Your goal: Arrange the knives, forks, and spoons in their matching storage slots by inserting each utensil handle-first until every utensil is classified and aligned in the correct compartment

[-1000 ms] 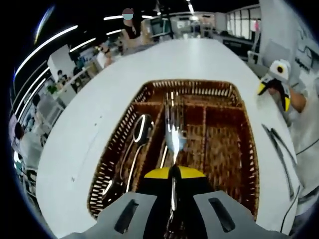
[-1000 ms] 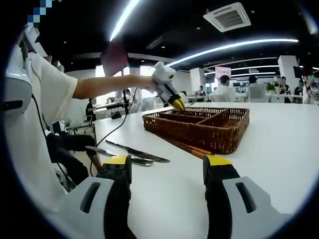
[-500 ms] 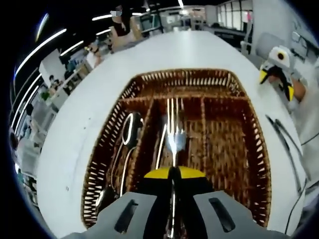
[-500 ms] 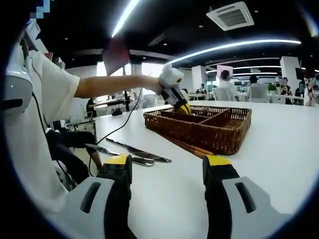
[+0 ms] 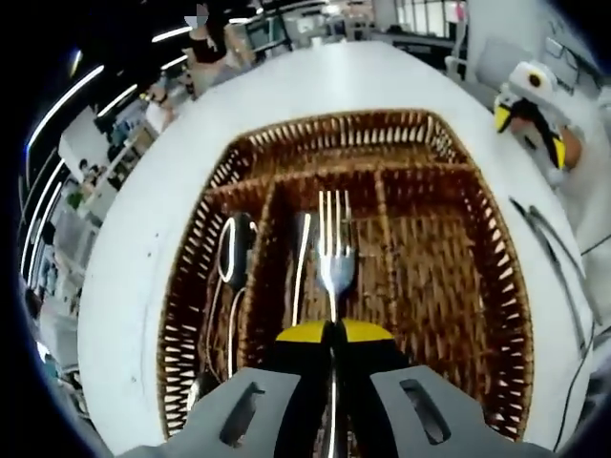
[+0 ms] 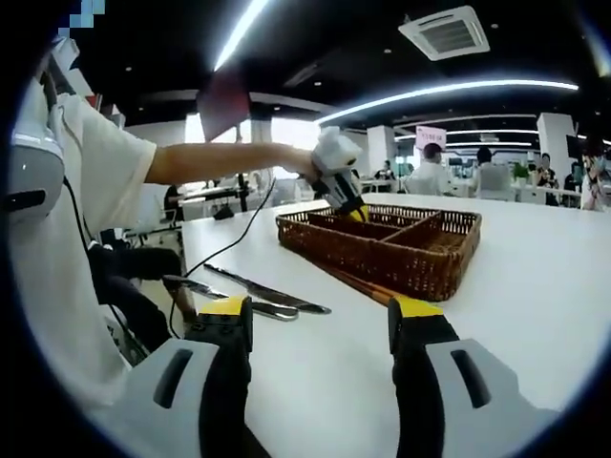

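Fork [image 5: 335,250] held by its handle between the closed jaws of the left gripper [image 5: 333,334], tines pointing away, over the middle compartment of the wicker tray [image 5: 496,286]. Whether the fork touches the tray floor cannot be told. A spoon [image 5: 230,262] lies in the tray's left compartment, and another shiny utensil [image 5: 301,267] lies just beside the fork. The right gripper [image 6: 323,320] stands with its jaws apart, holding nothing, low over the white table [image 6: 535,286]. 2 knives [image 6: 253,294] lie on the table near the tray [image 6: 382,243], on its right side in the left gripper view.
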The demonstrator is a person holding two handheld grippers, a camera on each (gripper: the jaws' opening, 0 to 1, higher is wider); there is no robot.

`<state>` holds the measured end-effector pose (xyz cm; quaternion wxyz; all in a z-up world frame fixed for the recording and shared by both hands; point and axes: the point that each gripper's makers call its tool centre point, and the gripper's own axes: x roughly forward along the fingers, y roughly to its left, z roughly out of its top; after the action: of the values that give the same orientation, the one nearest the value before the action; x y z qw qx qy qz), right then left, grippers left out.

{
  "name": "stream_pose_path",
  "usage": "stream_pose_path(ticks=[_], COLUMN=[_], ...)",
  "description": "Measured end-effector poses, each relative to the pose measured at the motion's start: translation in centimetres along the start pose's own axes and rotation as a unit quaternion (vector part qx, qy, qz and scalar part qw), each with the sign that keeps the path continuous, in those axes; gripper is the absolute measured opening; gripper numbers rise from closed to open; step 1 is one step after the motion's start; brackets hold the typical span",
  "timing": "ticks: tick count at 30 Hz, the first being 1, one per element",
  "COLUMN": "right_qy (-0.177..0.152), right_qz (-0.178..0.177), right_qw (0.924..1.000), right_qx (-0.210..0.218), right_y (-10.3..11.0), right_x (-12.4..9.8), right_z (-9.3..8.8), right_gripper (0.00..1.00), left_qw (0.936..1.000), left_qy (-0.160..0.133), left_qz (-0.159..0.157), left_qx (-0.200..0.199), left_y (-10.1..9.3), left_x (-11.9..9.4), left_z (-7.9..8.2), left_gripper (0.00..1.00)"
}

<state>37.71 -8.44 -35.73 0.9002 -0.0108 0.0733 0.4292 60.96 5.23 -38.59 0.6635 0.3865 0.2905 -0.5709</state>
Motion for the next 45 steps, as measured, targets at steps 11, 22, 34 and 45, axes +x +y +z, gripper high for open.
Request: stream_pose_path(ticks=[11,22,34,45], right_qy=[-0.005,-0.002,-0.005,0.000], right_qz=[-0.004,-0.003,-0.004,0.002], right_qw=[0.9999,1.0000,1.0000,1.0000], right_qx=[-0.009,-0.008,-0.003,-0.005], right_y=[-0.3,-0.3,-0.6,-0.2], right_x=[0.3,0.6,0.3,0.6], right_z=[0.4,0.1,0.1,-0.2], right_gripper=[0.63,0.63,0.64,0.64], left_qw=[1.0000,0.9999,0.9986,0.9944], left_qy=[0.005,-0.005,-0.010,-0.023], left_qz=[-0.003,-0.002,0.014,0.034], left_qx=[0.004,-0.014,-0.049,-0.097], left_y=[0.3,0.6,0.9,1.7], left_x=[0.9,1.1,1.2,1.0], left_z=[-0.2,-0.4,-0.5,-0.9], left_gripper=[0.03,0.03,0.06,0.15])
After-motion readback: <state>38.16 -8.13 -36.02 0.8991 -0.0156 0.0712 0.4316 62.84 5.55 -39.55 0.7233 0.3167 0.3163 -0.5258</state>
